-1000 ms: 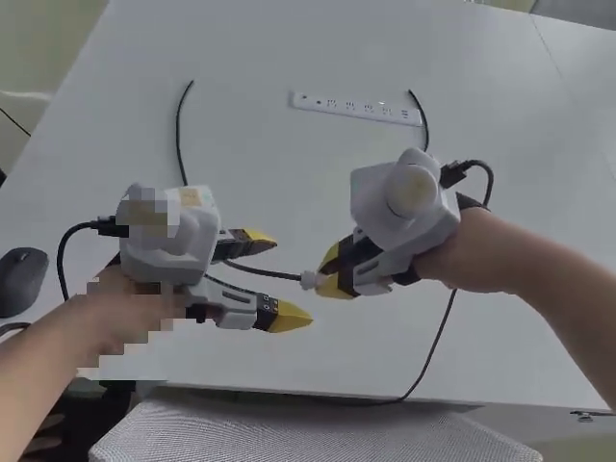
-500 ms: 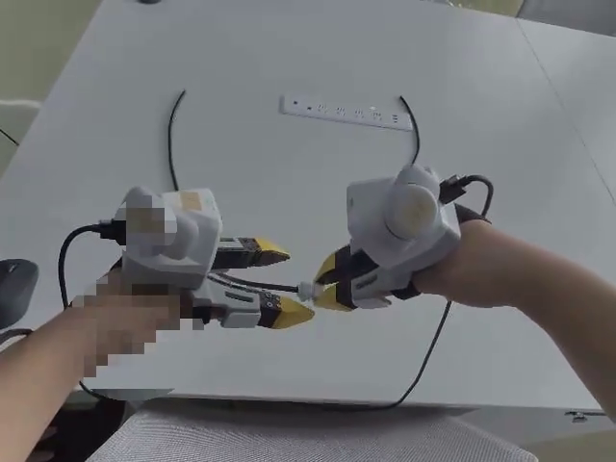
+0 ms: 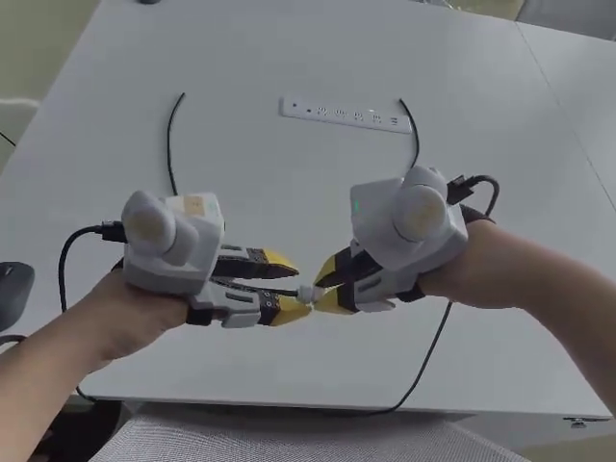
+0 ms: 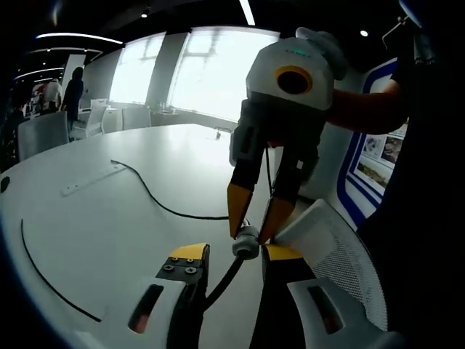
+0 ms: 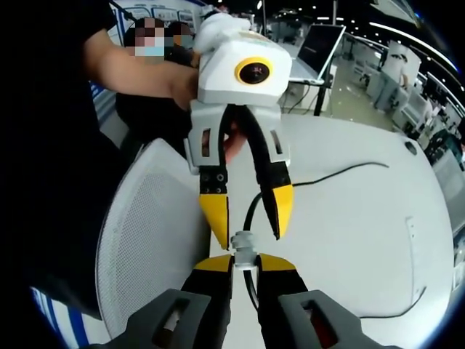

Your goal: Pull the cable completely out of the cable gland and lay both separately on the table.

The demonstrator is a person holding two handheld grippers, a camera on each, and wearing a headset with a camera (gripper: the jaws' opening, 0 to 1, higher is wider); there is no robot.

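A small white cable gland (image 3: 306, 294) hangs over the table's front edge with a black cable (image 4: 221, 280) running out of it. My right gripper (image 3: 322, 289) is shut on the gland (image 5: 243, 247), its yellow tips pinching it from both sides. Facing it, my left gripper (image 3: 284, 284) is open, one jaw on each side of the cable (image 5: 251, 207) just behind the gland (image 4: 245, 246), with a gap on both sides. In the left gripper view the right gripper (image 4: 251, 229) comes down from above onto the gland.
A white power strip (image 3: 345, 111) lies at the back of the white table (image 3: 289, 192), a loose black cable (image 3: 171, 135) curves at the left, and a dark mouse (image 3: 12, 289) sits at the left edge. A mesh chair (image 3: 289, 438) is just below the front edge.
My left gripper has moved right toward the gland and its jaws have narrowed around the cable. The right gripper has kept its hold with little movement.
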